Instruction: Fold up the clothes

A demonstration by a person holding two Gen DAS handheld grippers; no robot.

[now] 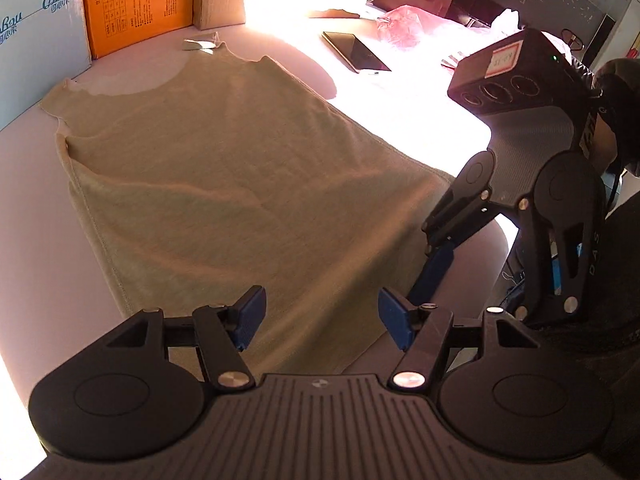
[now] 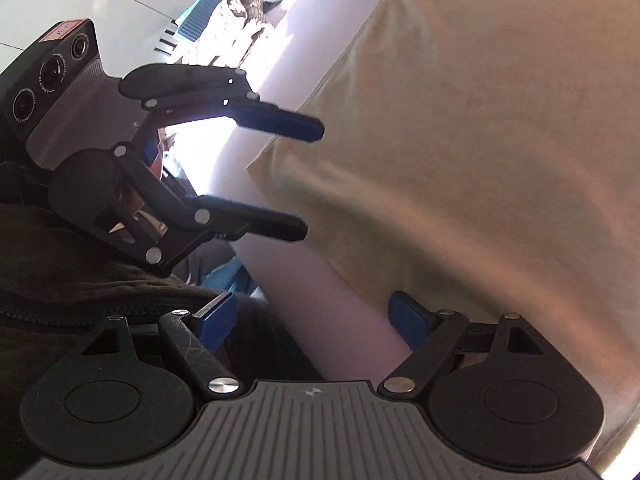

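Both grippers sit at the bottom hem of the tan sleeveless top [image 1: 224,184], which lies flat on the pale table [image 1: 28,208], neckline at the far end from the fingers. This reads as the approach before a fold: nothing is lifted yet.

The left gripper [image 1: 322,316] hovers over the hem with its blue pads roughly half apart, cloth showing beneath the gap but nothing pinched. The right gripper [image 2: 308,320] stands wider open; the bare table edge fills its gap, and the top's hem corner lies just beyond its right-hand finger. It holds nothing either.

Next, as I judge it, each pair of fingers needs to come down on a hem corner, slide one pad under the edge and close, then carry the hem toward the neckline.

The fabric looks a soft, thin knit, matte, with shallow ripples running across it and a stitched side seam along the edge left of the left gripper's fingers. It should drape and slip easily. A dark phone [image 1: 356,52] and cardboard boxes [image 1: 136,0] lie far beyond the neckline.
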